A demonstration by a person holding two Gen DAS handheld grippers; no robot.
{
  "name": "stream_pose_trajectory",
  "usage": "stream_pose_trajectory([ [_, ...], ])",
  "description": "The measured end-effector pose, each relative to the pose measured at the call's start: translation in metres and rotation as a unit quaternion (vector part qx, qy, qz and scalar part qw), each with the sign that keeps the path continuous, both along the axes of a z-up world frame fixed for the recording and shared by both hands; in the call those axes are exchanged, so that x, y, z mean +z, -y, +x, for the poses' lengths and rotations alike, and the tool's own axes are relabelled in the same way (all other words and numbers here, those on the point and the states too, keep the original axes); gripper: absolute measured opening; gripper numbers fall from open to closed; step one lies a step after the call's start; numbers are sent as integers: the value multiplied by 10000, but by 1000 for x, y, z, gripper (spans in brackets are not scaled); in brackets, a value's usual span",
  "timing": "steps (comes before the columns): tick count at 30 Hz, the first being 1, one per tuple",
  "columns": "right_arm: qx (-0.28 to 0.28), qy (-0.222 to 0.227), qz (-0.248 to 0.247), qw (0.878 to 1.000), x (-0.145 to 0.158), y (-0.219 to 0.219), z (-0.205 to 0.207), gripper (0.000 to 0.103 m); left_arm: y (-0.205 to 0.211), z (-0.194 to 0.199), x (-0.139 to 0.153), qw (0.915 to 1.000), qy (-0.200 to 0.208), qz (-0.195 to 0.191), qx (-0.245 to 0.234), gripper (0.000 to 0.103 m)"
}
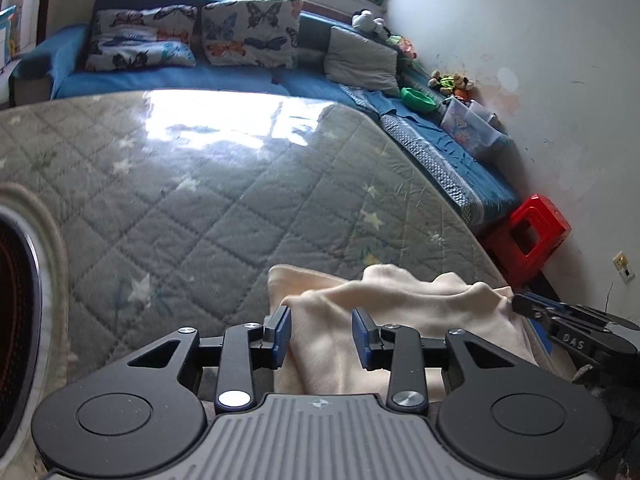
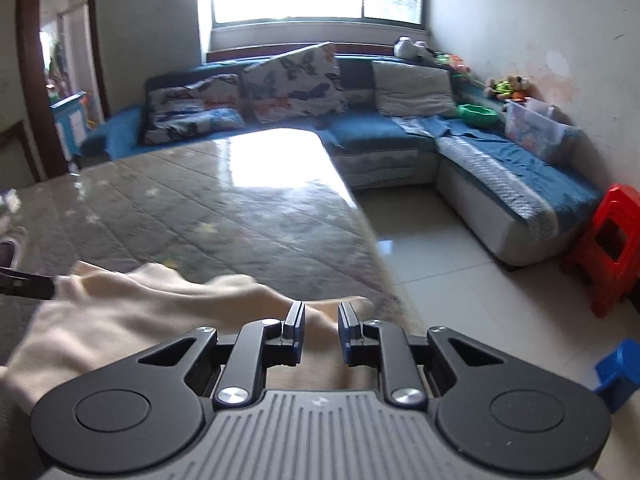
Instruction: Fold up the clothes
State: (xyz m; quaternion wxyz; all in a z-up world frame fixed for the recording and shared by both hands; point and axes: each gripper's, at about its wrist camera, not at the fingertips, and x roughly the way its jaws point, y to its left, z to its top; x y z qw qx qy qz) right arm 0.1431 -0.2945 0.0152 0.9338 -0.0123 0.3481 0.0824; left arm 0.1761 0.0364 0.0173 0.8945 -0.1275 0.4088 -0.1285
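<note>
A cream garment lies rumpled at the near right corner of the quilted grey table top. My left gripper is open, its blue-padded jaws straddling the garment's left part without closing on it. The right gripper shows at the right edge of the left wrist view, touching the garment's right side. In the right wrist view the garment spreads to the left, and my right gripper is open over its right edge near the table's rim. The left gripper's tip touches the garment's left side.
A blue corner sofa with butterfly cushions stands behind the table. A red plastic stool and a blue stool stand on the tiled floor at the right. A round dark object sits at the table's left.
</note>
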Motion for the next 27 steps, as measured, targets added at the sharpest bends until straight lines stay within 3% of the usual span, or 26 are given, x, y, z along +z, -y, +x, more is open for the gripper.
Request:
stream_pose_trajectory([
  [8,217,-149,7,9997,-16,-31,21,18,30,12,-10,9983,73,479,-338,36],
  [14,235,-166,-104,9995,-19,-36,25,21,34,21,-19,9982,6,518,-292,36],
  [27,495,-116,-295,9983,-1,-31,-29,37,38,-26,-2,9946,357,802,-556,44],
])
